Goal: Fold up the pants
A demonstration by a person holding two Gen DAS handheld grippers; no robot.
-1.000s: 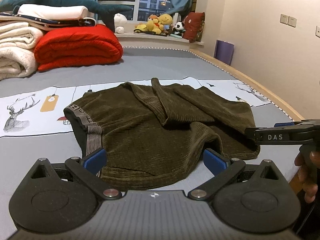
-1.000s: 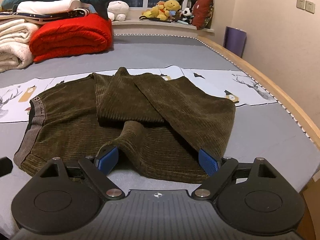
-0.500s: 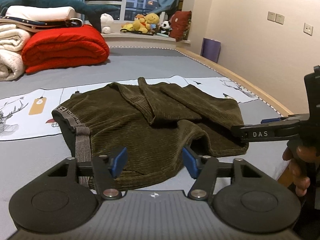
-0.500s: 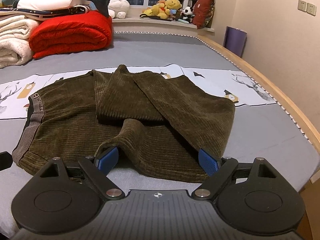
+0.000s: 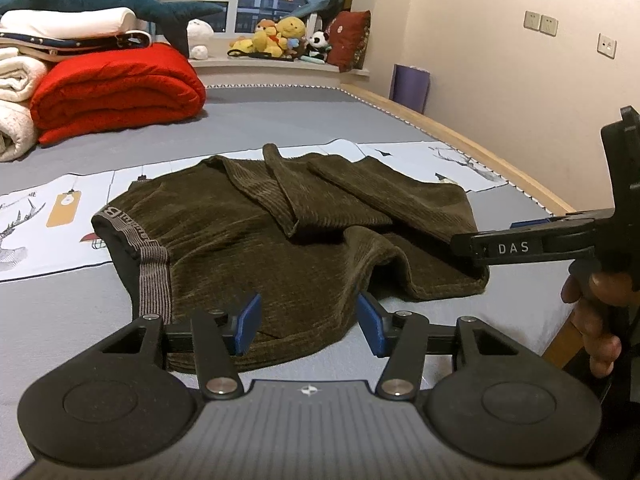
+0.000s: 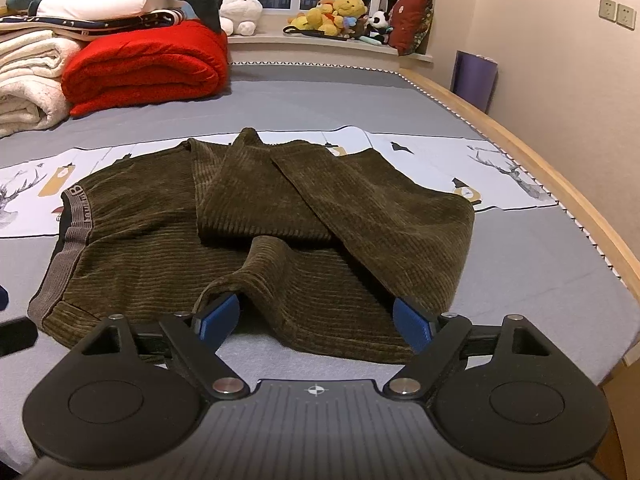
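Note:
Dark olive corduroy pants (image 5: 248,240) (image 6: 140,240) lie on the grey bed, grey waistband (image 5: 154,276) at the left, legs folded back over the top. My left gripper (image 5: 310,326) sits at the near hem. Its jaws are closing, the hem lies flat between the blue pads (image 5: 248,322), and they do not pinch it. My right gripper (image 6: 316,320) (image 5: 480,240) is at the pants' near right corner, jaws wide and closing slightly. Its left pad (image 6: 218,316) sits under a raised fold, and a hand (image 5: 600,300) holds it.
A red blanket (image 5: 116,92), white blankets (image 6: 28,92) and a plush shark (image 5: 100,0) are stacked at the far left. Soft toys (image 6: 340,12) line the window sill. The bed's wooden edge (image 6: 580,200) runs along the right, with a purple object (image 5: 412,84) by the wall.
My left gripper's jaws have come in from fully wide to about half that, around the pants' near hem. The right gripper and the pants have hardly moved.

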